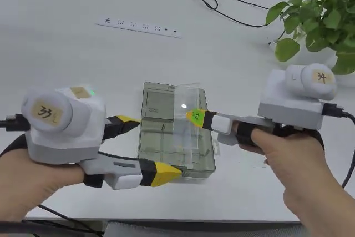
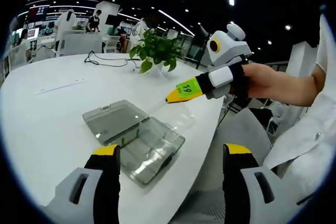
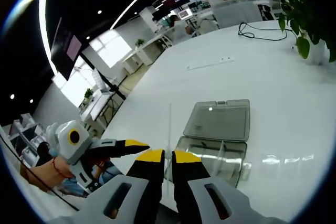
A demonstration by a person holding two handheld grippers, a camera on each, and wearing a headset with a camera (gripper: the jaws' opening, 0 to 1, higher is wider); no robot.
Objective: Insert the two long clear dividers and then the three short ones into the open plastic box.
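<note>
Clear plastic divider (image 1: 186, 106) is sitting pinched in our right tool (image 1: 195, 117), jaws closed on one edge, with the sheet hanging just above the open plastic box (image 1: 206, 162) on the white counter (image 1: 83, 70). In the right gripper view we're seeing it edge-on, a thin line running up between the jaw tips. We're not able to tell whether it's a long or a short one. Left tool (image 1: 147, 147) is hovering at the near-left side of the box, jaws spread wide, gripping nothing. Box is lying with its lid (image 1: 158, 99) flipped flat on the far side. We're seeing what looks like a clear strip (image 3: 221, 153) standing inside, but it's too transparent to call.

Handling, our read: we're dealing with a thin, very light, fairly stiff sheet. It's slick, so a corner pinch is likely letting it pivot in the jaws. We're favouring a grip mid-length on the top edge, leaving both ends free for the wall slots. Box is light too and probably sliding under any push, so we're expecting the left tool to be bracing a wall. Forcing the sheet in crooked is risking a bow or a crack.
</note>
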